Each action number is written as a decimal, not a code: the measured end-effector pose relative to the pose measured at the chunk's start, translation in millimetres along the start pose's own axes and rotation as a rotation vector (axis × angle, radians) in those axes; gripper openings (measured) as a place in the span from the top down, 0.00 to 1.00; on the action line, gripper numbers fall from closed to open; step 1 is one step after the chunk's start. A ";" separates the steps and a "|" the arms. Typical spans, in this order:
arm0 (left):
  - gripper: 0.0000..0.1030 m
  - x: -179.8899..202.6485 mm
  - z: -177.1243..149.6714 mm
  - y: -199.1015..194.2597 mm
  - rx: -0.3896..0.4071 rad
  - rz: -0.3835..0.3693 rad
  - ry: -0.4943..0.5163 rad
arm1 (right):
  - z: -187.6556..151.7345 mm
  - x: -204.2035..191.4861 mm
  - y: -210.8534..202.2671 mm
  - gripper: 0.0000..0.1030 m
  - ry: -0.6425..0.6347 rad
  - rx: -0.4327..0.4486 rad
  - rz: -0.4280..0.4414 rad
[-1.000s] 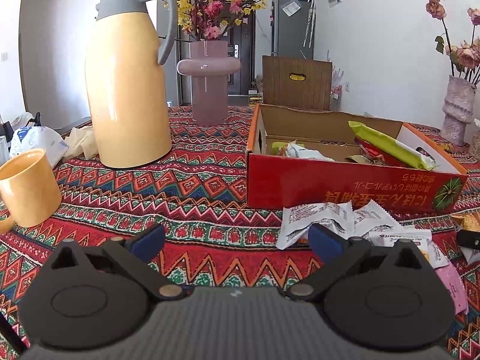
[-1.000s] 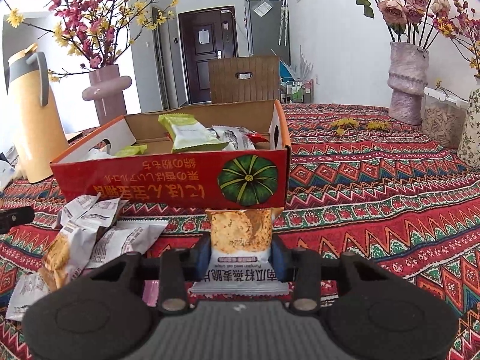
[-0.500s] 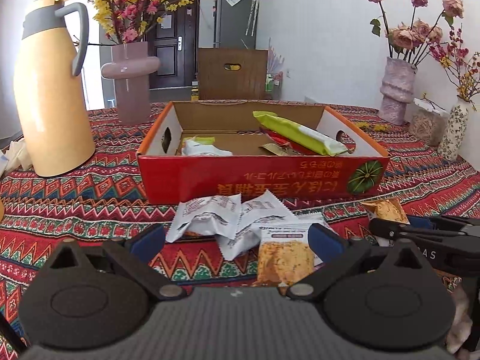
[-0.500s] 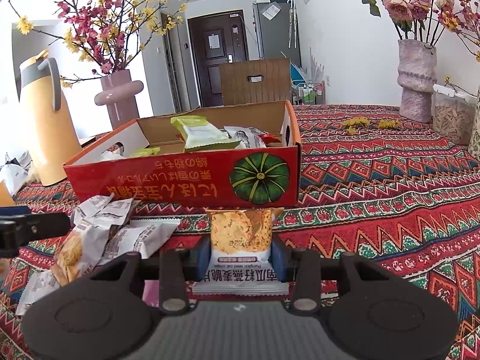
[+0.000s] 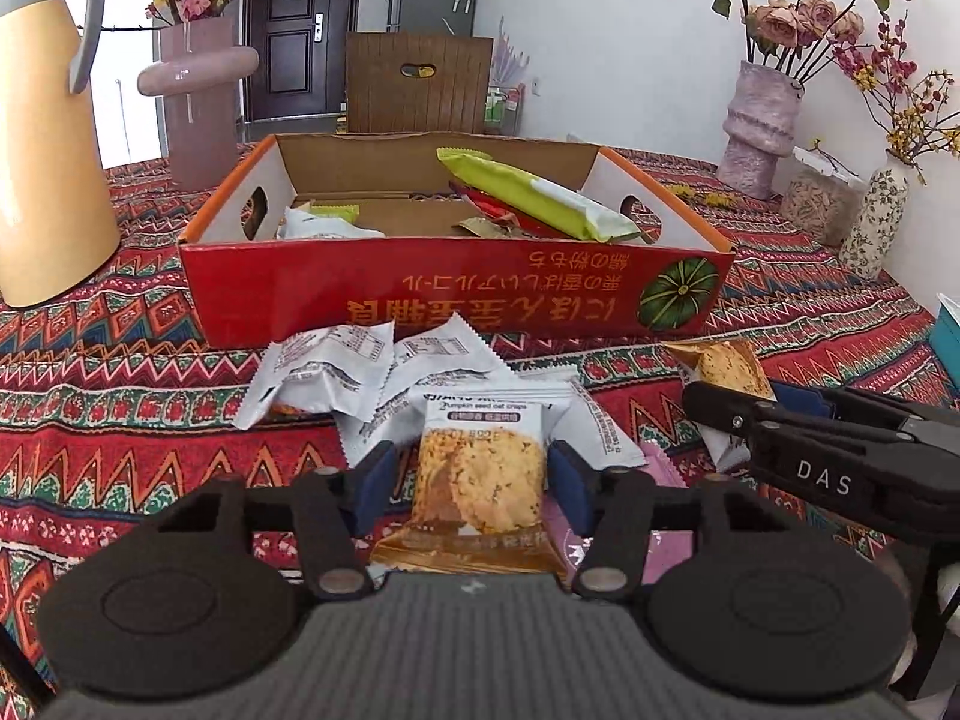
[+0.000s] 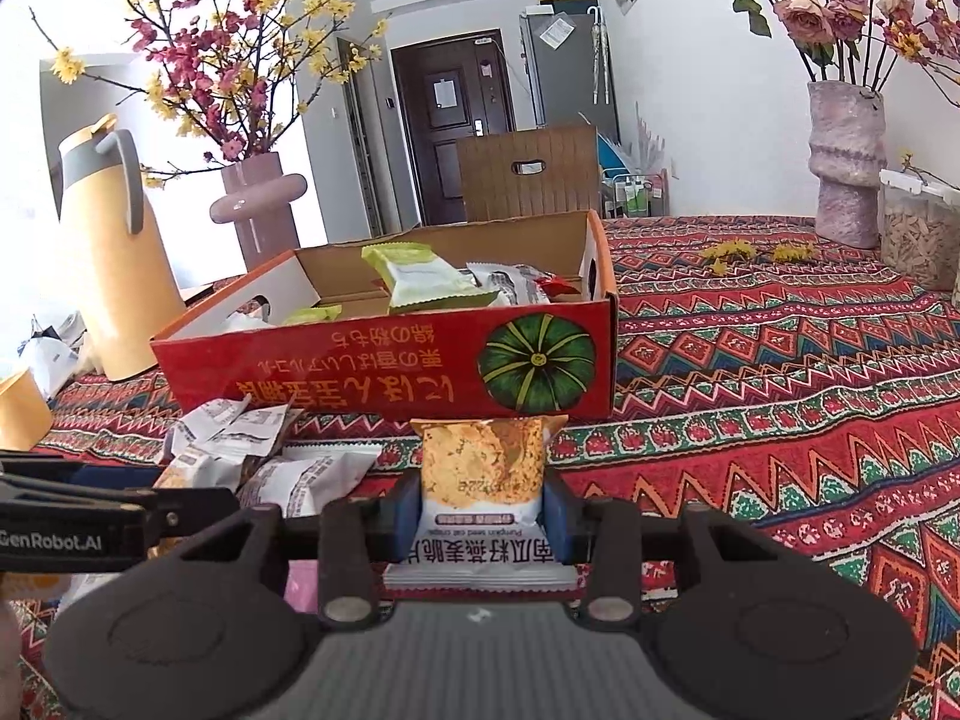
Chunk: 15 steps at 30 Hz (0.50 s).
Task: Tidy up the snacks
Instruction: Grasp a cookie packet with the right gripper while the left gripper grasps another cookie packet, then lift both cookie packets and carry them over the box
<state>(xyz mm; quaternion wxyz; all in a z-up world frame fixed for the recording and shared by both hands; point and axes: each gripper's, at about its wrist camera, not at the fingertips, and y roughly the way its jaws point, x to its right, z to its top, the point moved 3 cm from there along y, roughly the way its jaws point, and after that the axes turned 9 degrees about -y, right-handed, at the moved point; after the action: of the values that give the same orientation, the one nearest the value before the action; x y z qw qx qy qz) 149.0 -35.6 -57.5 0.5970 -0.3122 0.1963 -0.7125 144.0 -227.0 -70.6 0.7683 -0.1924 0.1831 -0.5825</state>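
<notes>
Both grippers grasping oat crisp packets in front of the snack box.

I am closing my left gripper [image 5: 468,483] on an oat crisp packet [image 5: 480,480] atop the loose pile [image 5: 360,378] on the bench [image 5: 120,420]; my right gripper [image 6: 480,510] is clenching another packet [image 6: 483,468]. Pinched by slick edges, either may be slipping before reaching the red box [image 5: 456,294].

White walls [image 6: 708,90] enclose a daylit room; a dark door [image 6: 453,120] stands at the far end; a brown chair back [image 6: 528,174] rises behind the patterned tabletop [image 6: 780,360].
</notes>
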 end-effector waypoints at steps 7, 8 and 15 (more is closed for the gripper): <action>0.60 3.3 -0.2 -4.7 0.010 -0.007 0.016 | 0.0 -0.6 -0.1 0.60 -0.002 0.001 -0.001; 0.60 3.3 0.2 -6.0 0.014 -0.007 0.016 | 0.0 -0.8 -0.1 0.60 -0.003 0.002 -0.001; 0.60 1.8 5.8 -17.2 0.053 -0.003 0.015 | 1.0 -2.2 -2.8 0.60 -0.011 0.014 -0.004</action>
<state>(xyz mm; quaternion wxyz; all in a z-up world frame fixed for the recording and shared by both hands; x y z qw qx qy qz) 140.3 -33.2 -41.6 0.6024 -0.2914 0.1814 -0.7206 141.5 -225.4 -68.2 0.7695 -0.1905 0.1745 -0.5841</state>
